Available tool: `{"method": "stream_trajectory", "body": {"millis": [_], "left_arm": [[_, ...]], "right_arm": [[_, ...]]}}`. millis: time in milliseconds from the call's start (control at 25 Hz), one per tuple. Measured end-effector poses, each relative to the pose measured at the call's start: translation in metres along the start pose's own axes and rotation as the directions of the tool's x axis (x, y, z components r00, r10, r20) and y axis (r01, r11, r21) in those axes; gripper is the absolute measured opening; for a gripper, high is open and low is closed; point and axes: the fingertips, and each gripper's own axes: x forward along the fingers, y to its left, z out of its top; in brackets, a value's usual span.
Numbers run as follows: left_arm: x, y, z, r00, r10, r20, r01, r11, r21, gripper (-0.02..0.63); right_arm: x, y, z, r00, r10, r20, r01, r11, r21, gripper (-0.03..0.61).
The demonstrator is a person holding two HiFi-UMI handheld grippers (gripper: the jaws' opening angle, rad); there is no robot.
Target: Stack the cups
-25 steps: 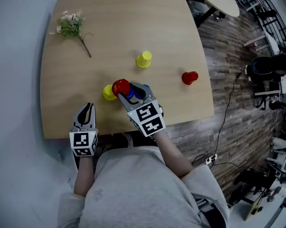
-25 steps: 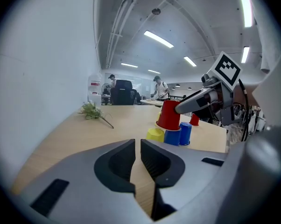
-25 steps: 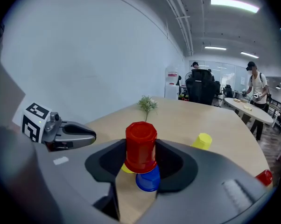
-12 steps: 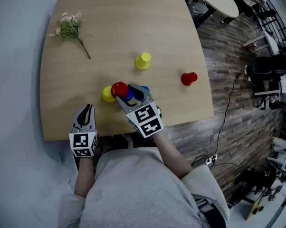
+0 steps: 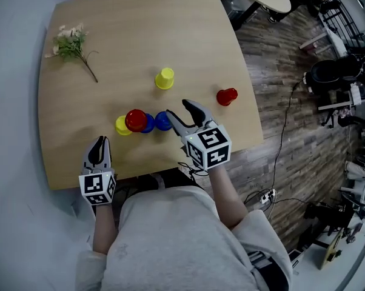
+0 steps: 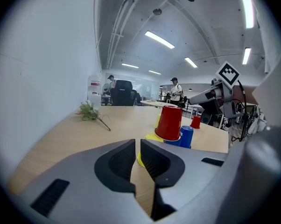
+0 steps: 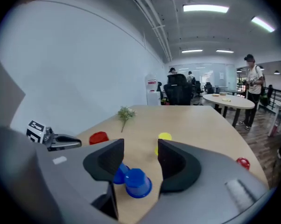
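1. Cups: a red cup seems stacked on a blue cup near the table's front edge.
2. Second blue cup, near yellow cup, far yellow cup and far red cup remain loose.
3. Right gripper has just been opening, with nothing held; left gripper is nearly closed and empty.

Near the front edge of the table, in a row from the left: an end cup, a stacked cup on top of a lower cup, and a fourth cup just beside them. Behind the row stands a lone cup, with a side cup to its right and a flower sprig at the far left. The left gripper is before the row's left end, and the right gripper is just right of the fourth cup.
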Motion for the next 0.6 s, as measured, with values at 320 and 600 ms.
{"method": "stream_trajectory", "body": {"millis": [320, 600], "left_arm": [[0.008, -0.008, 0.002, 0.999, 0.030, -0.021, -0.030, 1.000, 0.002, 0.038], [0.013, -0.018, 0.005, 0.997, 0.065, -0.036, -0.065, 0.998, 0.001, 0.038]], "right_arm": [[-0.050, -0.160, -0.047, 0.935, -0.347, -0.076, 0.353, 0.930, 0.104, 0.238], [-0.066, -0.233, -0.091, 0.871, -0.455, -0.185, 0.480, 0.870, 0.116, 0.238]]}}
